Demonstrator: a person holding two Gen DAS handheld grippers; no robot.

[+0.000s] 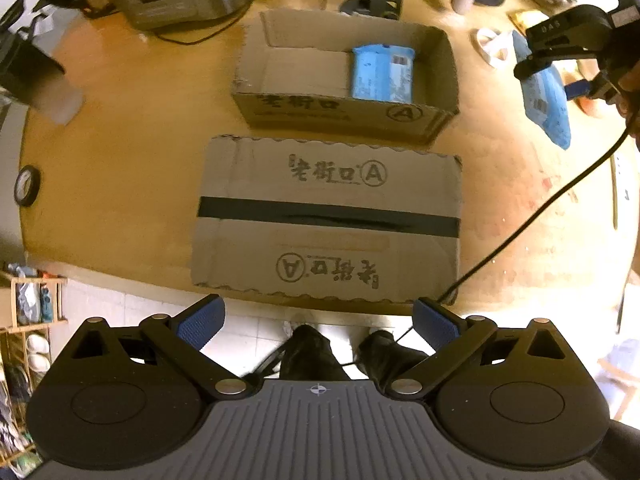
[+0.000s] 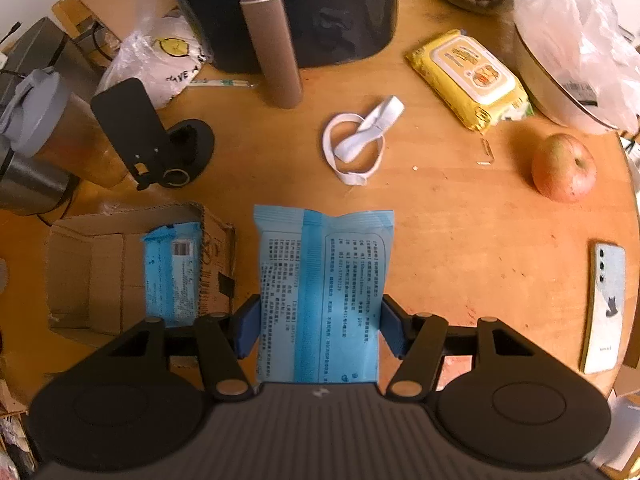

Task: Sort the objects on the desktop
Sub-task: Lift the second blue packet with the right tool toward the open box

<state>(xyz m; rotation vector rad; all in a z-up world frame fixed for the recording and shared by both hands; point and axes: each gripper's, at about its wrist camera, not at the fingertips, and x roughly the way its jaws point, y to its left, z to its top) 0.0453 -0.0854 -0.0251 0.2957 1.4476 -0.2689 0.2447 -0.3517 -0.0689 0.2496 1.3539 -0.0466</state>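
Carrying the blue packet [image 2: 320,292] clamped in the right tongs [image 2: 318,326], lower it flat beside its twin [image 2: 170,276] in the box [image 2: 92,272]; left tongs [image 1: 318,322] wait apart.

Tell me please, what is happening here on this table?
A person is sorting desk items. The right hand-held gripper is shut on a blue wipes pack, held above the wooden table. A similar blue pack already lies in the open cardboard box. The left hand-held gripper is open and empty.
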